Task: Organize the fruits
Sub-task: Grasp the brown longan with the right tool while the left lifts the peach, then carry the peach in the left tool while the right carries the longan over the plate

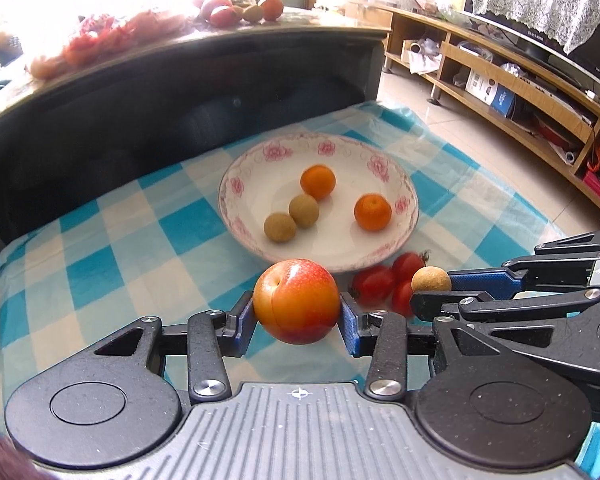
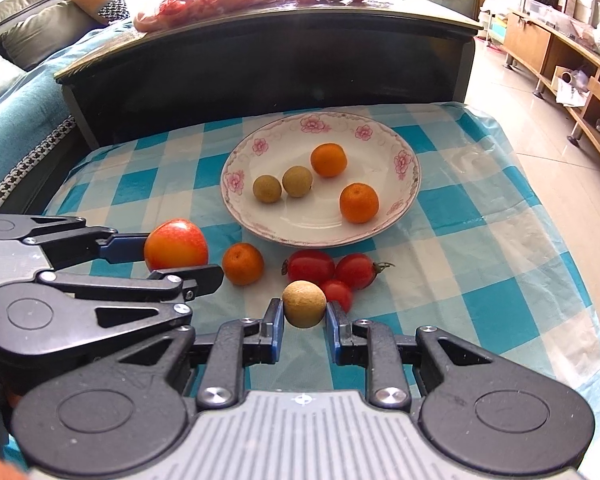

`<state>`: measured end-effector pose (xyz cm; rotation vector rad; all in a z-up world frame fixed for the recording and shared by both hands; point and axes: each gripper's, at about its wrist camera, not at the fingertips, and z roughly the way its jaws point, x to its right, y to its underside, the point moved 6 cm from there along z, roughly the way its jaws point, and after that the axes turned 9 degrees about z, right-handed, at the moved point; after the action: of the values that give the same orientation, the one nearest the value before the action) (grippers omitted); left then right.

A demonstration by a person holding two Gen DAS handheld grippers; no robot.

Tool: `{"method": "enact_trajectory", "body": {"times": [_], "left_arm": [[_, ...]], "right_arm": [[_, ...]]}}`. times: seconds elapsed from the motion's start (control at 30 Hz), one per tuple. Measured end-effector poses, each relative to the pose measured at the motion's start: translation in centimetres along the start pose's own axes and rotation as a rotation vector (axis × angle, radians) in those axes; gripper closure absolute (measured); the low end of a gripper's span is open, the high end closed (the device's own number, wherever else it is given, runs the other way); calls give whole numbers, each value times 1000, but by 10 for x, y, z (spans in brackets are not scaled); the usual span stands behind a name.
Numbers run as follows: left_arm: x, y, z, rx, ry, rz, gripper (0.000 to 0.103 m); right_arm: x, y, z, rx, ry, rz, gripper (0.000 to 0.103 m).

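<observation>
Each claw is matte black plastic: two round hubs with a raised disc, triangular cut-outs in the link arms, silver screws at the pivots. The left claw (image 1: 298, 312) and right claw (image 2: 305, 312) carry blue ribbed pads (image 1: 350, 322) and a grey ridged plate with a white crosshair mark.

1. The plate (image 2: 404, 196) looks like glossy glazed ceramic.
2. The checked tablecloth (image 2: 480, 240) seems thin, shiny plastic sheet, perhaps.
3. The nectarine (image 1: 297, 301) is smooth, glossy-skinned.
4. The longan (image 2: 304, 304) is matt, rough.
</observation>
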<state>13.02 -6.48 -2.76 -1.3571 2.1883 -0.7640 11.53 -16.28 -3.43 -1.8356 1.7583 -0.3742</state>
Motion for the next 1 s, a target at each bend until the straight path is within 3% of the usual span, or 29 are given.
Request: {"method": "enact_trajectory", "body": {"times": [1.0], "left_arm": [[-9, -43, 33, 15, -7, 2, 53]], "right_arm": [[21, -55, 18, 47, 27, 27, 76]]}}
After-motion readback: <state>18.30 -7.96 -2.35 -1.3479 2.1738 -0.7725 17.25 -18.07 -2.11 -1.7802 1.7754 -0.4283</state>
